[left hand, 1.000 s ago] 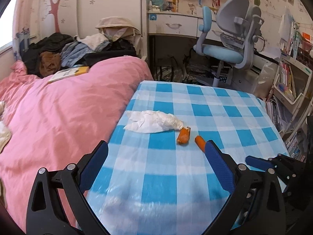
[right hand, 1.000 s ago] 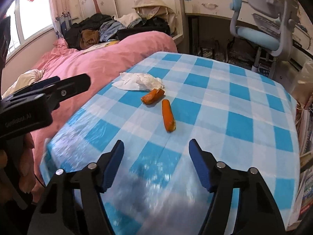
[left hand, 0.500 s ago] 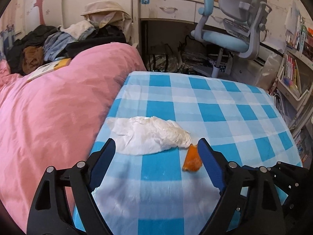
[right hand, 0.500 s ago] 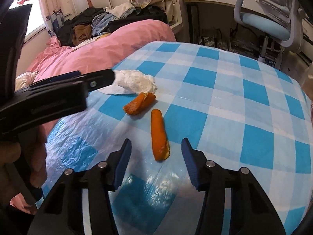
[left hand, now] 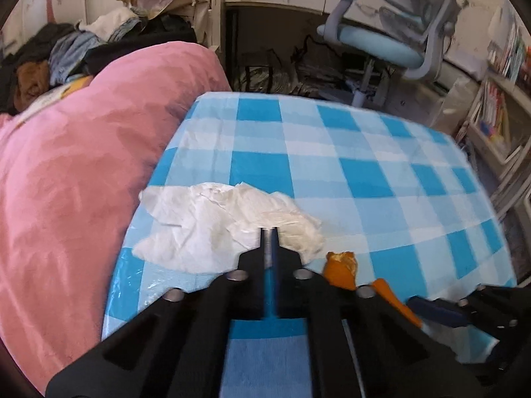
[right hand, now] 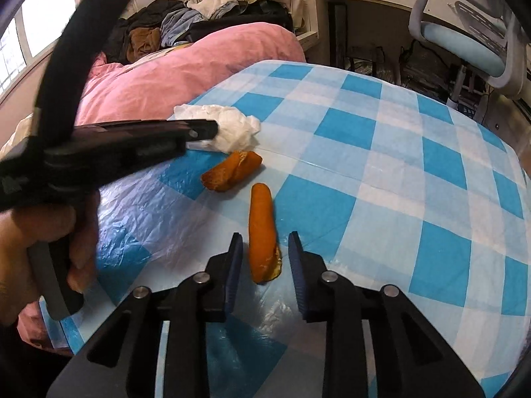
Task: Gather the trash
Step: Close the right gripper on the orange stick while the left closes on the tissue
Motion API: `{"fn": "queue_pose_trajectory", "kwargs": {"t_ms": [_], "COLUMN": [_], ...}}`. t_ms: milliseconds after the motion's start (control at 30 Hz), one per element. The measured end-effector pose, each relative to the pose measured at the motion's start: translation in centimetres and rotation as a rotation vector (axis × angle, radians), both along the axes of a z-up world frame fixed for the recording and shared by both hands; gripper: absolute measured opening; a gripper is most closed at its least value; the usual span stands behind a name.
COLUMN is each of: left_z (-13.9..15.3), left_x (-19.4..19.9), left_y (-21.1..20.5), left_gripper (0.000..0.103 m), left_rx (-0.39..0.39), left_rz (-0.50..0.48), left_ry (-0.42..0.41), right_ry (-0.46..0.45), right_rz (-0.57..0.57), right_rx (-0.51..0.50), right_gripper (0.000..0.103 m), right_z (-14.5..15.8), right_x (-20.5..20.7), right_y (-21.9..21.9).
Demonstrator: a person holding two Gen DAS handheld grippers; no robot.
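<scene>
A crumpled white tissue (left hand: 212, 225) lies near the left edge of the blue-checked tablecloth (left hand: 365, 165). My left gripper (left hand: 268, 230) is shut, its tips pinched into the tissue's near side. In the right wrist view the left gripper (right hand: 212, 128) reaches the tissue (right hand: 232, 126) from the left. A curled piece of orange peel (right hand: 232, 170) lies just in front of the tissue. A long strip of orange peel (right hand: 262, 222) lies between the jaws of my right gripper (right hand: 265, 236), which are closing. A gap shows on each side of the strip.
A pink duvet (left hand: 66, 165) bulges against the table's left edge, with a pile of clothes (left hand: 66, 49) behind it. A blue desk chair (left hand: 381, 43) stands beyond the far edge and bookshelves (left hand: 497, 109) at the right. A hand (right hand: 39, 232) holds the left gripper's handle.
The left gripper moved forward and down to the tissue and shut on it. The right gripper came down around the long peel and its jaws narrowed.
</scene>
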State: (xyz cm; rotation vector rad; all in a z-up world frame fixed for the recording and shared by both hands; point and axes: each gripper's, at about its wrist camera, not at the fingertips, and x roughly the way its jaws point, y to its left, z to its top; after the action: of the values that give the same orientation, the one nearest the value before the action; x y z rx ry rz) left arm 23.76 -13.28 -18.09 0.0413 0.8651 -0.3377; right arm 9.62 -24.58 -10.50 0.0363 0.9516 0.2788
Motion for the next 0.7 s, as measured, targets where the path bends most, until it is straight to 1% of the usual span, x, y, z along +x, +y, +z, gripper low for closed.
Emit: {"fn": "queue_pose_trajectory", "kwargs": {"t_ms": [67,200,333,433,500,533,567,600,633,667,700], "left_z": [0.9,2.7,4.1,3.7,2.7,2.3,1.8,1.4,1.0,0.6,0.3], "left_x": [-0.3,-1.2,-2.2,-1.9,-1.3,-1.2,-1.0,-0.9,-0.7,-0.5,-0.4], "left_y": [1.1,3.3,4.7,4.5,3.3,2.8,1.9,1.0,0.2,-0.3,-0.7], "left_gripper": [0.001,0.001,0.001,0.002,0.016,0.034,0.048,0.052,0.055,0.056,0.056], "left_rx": [-0.059,-0.145,-0.174,-0.148,-0.108,-0.087,-0.047,-0.009,0.020,0.040,0.059], "left_rz": [0.004,0.016,0.026,0.025,0.017,0.014,0.012,0.007,-0.009,-0.019,-0.024], "left_ry": [-0.005,-0.006,-0.027,-0.022,-0.009,-0.007,-0.019,-0.038,-0.042,-0.040,-0.041], "right_ry": [0.004,0.006,-0.006,-0.013,-0.012,-0.008,-0.006,-0.005,-0.004,-0.006,-0.006], "right_rz": [-0.001,-0.002,-0.016,-0.029,-0.032,-0.032,-0.033,-0.035,-0.036,-0.034,-0.033], "right_rx": [0.006,0.019,0.032,0.042,0.046,0.048,0.049,0.050,0.053,0.052,0.049], "right_gripper": [0.020,0.019,0.019,0.019,0.020,0.020,0.023,0.030,0.034,0.037,0.038], "right_z": [0.0,0.2,0.5,0.7,0.5,0.4,0.3,0.3,0.2,0.1,0.1], "right_x": [0.1,-0.2,-0.4,-0.5,-0.4,-0.2,-0.2,0.0,0.1,0.1,0.1], "right_y": [-0.1,-0.2,-0.5,-0.8,-0.9,-0.9,-0.9,-0.9,-0.9,-0.9,-0.8]}}
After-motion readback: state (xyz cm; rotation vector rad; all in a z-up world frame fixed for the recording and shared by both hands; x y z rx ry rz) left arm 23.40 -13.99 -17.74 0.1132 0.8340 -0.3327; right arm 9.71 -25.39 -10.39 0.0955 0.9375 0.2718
